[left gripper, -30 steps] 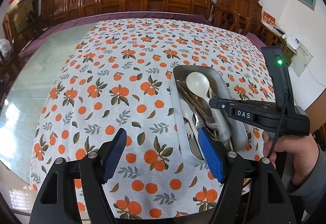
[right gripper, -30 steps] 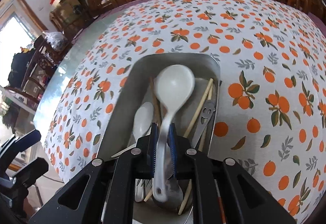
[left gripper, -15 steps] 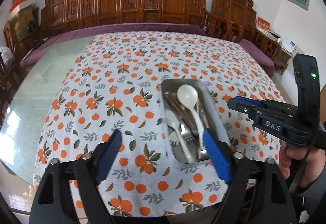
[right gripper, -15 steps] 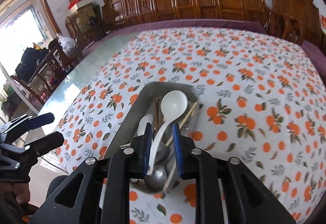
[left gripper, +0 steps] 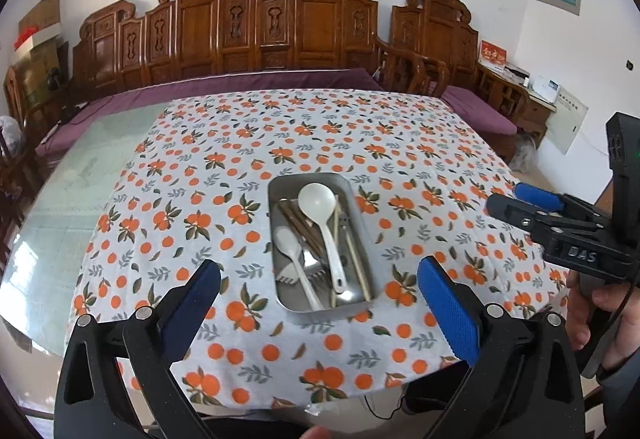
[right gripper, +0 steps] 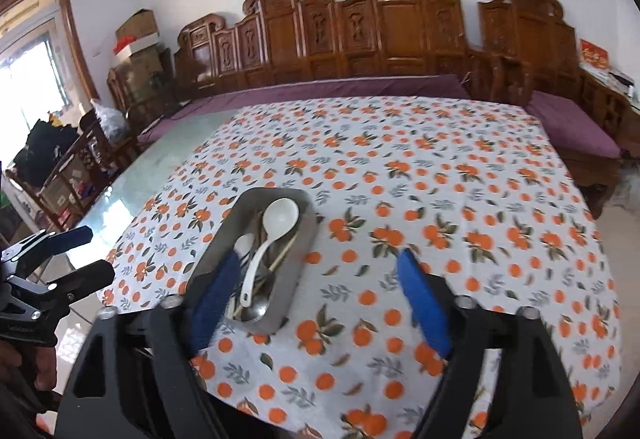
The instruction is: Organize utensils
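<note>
Since a second ago: my right tongs (right gripper: 316, 303) are no longer pinching the big white spoon (left gripper: 320, 215); I am pulling both hands back and up, and the tray is looking smaller in both views.
Utensils: they are lying together in the metal tray (left gripper: 358, 215), lower centre of the left view; the big white spoon is resting bowl-up toward the far end, a smaller white spoon (left gripper: 294, 259) beside it on the left, forks (left gripper: 310, 267) and chopsticks (left gripper: 352, 251) underneath and alongside.
Same tray, right view: it is sitting lower left of centre (right gripper: 304, 239), the big spoon (right gripper: 268, 235) lying diagonally across the rest.
Right tongs: the jaws are opening wide with nothing between them; the left blue pad (right gripper: 216, 295) is overlapping the tray's near corner in the picture, but I am not touching it.
Left tongs (left gripper: 318, 303): the jaws are opening too, spread wide and holding nothing, framing the tray's near end from above.
Each seen from the other: my right tongs are showing at the right edge of the left view (left gripper: 520, 203); my left tongs at the lower left edge of the right view (right gripper: 76, 255).
Tablecloth (left gripper: 208, 159): orange-print cloth is covering most of the glass table (left gripper: 80, 175).
Behind: carved wooden benches (left gripper: 280, 27) are lining the top of both frames.
</note>
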### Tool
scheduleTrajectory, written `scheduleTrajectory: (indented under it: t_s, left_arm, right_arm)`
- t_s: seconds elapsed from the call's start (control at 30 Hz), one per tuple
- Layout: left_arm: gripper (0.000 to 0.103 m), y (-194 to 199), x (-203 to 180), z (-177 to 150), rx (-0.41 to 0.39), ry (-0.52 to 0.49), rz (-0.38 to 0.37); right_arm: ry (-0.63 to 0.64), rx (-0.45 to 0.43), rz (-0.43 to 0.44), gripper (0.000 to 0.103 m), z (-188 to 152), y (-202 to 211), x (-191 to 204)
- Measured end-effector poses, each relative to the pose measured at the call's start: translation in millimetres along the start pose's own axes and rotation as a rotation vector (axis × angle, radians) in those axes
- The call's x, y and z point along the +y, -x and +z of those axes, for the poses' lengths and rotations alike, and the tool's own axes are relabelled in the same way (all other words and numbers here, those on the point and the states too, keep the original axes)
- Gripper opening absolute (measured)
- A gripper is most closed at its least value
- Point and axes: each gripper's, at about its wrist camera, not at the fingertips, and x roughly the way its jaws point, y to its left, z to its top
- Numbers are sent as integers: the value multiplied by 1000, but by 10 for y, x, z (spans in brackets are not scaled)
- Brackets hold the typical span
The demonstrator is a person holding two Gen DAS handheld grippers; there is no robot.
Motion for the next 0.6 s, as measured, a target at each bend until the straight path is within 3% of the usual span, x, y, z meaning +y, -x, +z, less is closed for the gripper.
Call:
scheduleTrajectory:
  t_s: [0.07,0.6]
  left_arm:
    - [95,67,-79,-41,-8,-11,8]
    - [95,722,-479,-223,-105,-28,-2]
  right_arm:
    - [1,-13,-9,101,-40,119,-25]
    - [17,-168,-66,100,-313,1171,-149]
